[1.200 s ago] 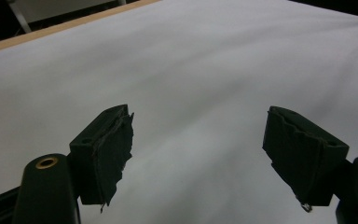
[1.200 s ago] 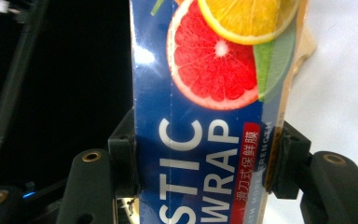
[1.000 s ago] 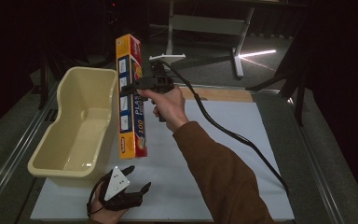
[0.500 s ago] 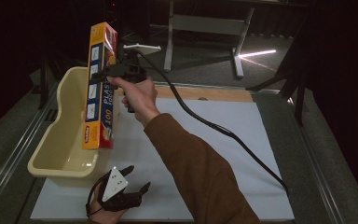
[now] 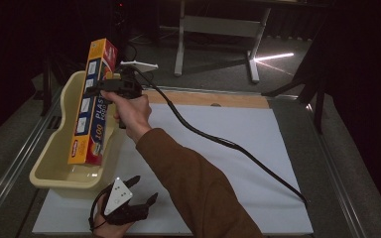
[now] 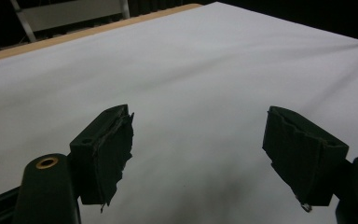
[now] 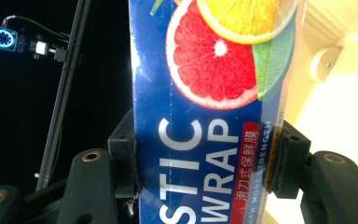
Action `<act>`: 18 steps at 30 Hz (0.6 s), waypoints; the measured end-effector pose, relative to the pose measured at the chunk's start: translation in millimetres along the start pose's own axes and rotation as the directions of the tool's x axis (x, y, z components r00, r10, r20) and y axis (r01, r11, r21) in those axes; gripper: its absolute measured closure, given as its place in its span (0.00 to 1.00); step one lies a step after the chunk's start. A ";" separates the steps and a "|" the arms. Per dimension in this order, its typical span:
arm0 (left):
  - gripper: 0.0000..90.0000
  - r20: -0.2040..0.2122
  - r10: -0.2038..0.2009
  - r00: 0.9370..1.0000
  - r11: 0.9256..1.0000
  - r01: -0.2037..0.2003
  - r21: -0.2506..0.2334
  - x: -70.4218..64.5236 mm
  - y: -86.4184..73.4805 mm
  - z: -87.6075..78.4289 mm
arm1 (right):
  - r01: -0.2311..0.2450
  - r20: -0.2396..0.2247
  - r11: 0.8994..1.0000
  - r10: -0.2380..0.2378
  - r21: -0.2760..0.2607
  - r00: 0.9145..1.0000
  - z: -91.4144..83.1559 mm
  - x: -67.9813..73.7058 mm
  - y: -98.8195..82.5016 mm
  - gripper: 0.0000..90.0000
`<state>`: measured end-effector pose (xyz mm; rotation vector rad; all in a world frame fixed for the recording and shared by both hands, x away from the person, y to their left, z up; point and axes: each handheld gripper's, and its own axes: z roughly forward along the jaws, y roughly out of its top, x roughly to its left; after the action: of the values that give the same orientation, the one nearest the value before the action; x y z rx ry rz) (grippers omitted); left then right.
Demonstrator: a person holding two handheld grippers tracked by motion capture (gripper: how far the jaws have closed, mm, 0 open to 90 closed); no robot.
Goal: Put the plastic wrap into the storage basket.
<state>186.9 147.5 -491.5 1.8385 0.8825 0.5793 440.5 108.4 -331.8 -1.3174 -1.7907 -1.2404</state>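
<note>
A long plastic wrap box (image 5: pixel 92 106), blue with orange edges and printed citrus slices, hangs nearly upright over the cream plastic tub (image 5: pixel 47 163) at the table's left. My right gripper (image 5: pixel 98 89) is shut on the box's upper part; in the right gripper view both pads press the sides of the box (image 7: pixel 209 116). My left gripper (image 5: pixel 139 191) rests low at the front of the white mat, jaws wide apart. In the left gripper view its fingers (image 6: pixel 105 149) stand over bare white mat (image 6: pixel 191 74) with nothing between them.
The white mat (image 5: pixel 238 148) covers most of the table, with a wooden strip (image 5: pixel 213 99) along its far edge. A black cable (image 5: pixel 218 141) trails from the right gripper across the mat to the right. A metal stand's legs (image 5: pixel 218 29) rise behind the table.
The right hand has carried the box leftward from above the mat's edge to over the tub. The left gripper has stayed where it was.
</note>
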 end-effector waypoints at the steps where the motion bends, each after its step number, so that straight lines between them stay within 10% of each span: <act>1: 0.26 0.002 0.002 1.000 1.000 -0.002 -0.008 -0.2 0.0 -0.6 | -0.007 -0.004 1.000 0.007 -0.001 1.000 1.9 -2.1 -0.3 0.46; 18: 0.27 -0.002 0.006 1.000 0.999 -0.006 -0.034 0.3 -0.3 -4.1 | -0.084 0.037 0.996 0.083 0.023 0.996 32.1 -29.1 -11.3 0.46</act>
<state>184.1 150.1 -490.1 1.8106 0.8635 0.5964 441.8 125.6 -373.2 -1.3947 -1.7514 -1.1531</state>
